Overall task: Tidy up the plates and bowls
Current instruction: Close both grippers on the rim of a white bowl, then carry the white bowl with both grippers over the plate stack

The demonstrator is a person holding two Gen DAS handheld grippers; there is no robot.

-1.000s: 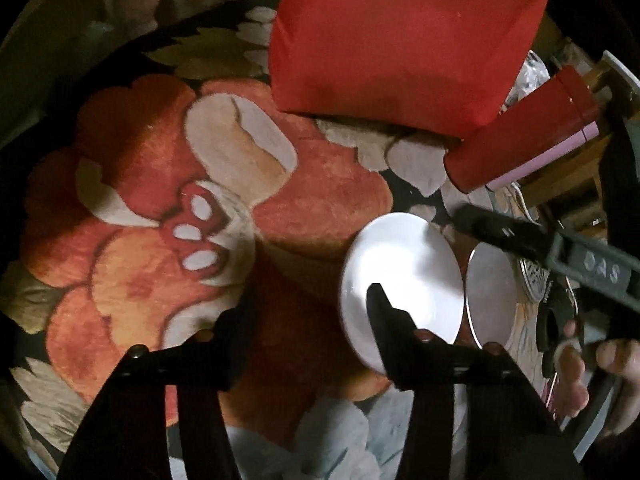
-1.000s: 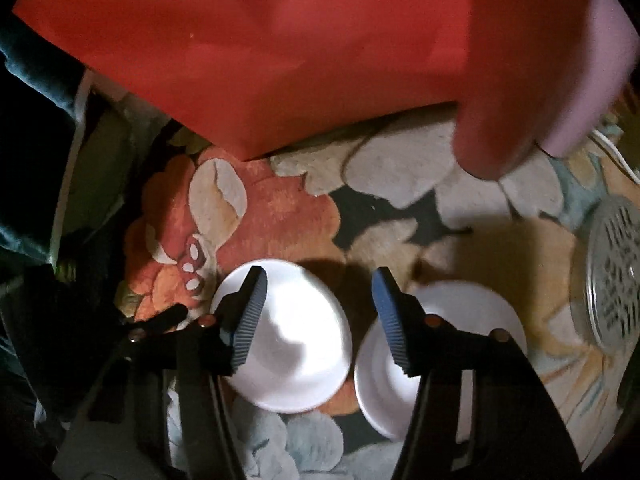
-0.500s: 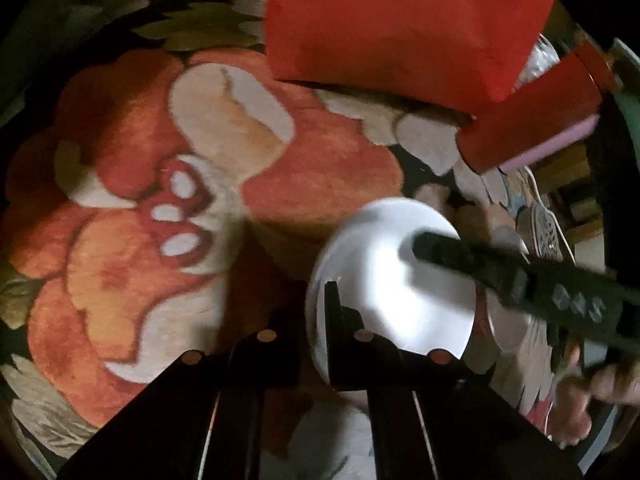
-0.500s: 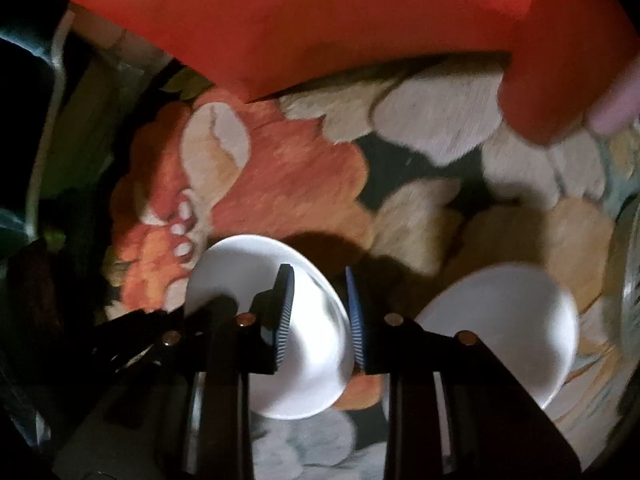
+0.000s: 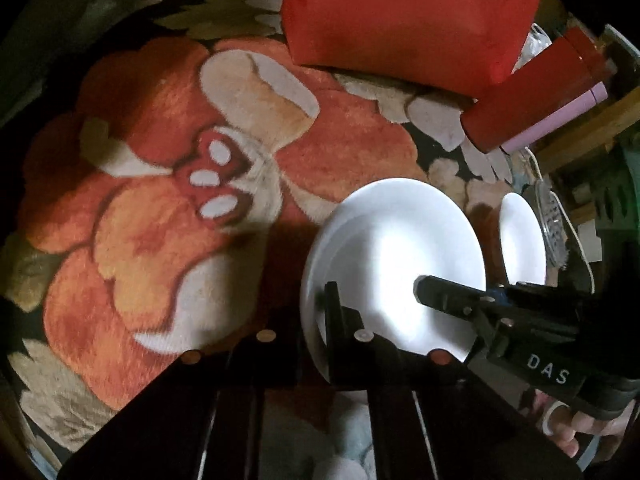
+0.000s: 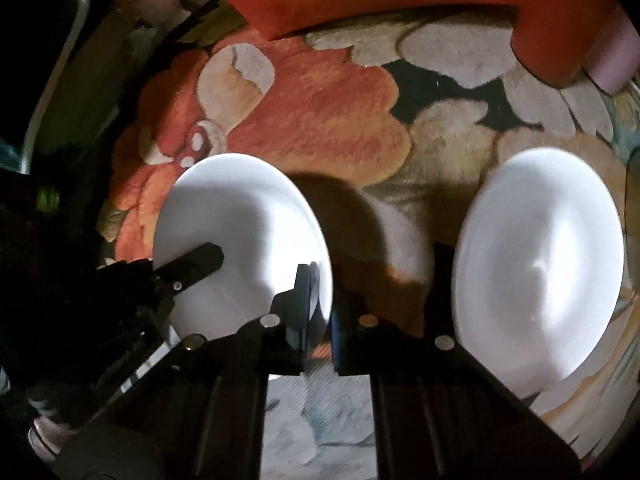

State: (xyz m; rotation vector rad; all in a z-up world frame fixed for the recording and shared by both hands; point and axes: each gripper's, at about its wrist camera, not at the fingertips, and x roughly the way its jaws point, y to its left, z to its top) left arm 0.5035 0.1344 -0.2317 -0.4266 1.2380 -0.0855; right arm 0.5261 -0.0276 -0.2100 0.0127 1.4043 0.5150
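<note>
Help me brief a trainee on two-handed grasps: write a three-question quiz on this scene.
1. True or false: the left tool and the right tool are clamped on opposite rims of the same white plate.
2. How many white plates are in view above the floral rug? A one, B two, C four.
3. Fill in: the second plate is touched by ___ tool.
Key: 1 true; 2 B; 3 neither.

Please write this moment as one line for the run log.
left tool: shut on rim of white plate | right tool: shut on the opposite rim | second white plate: on floral rug, untouched
</note>
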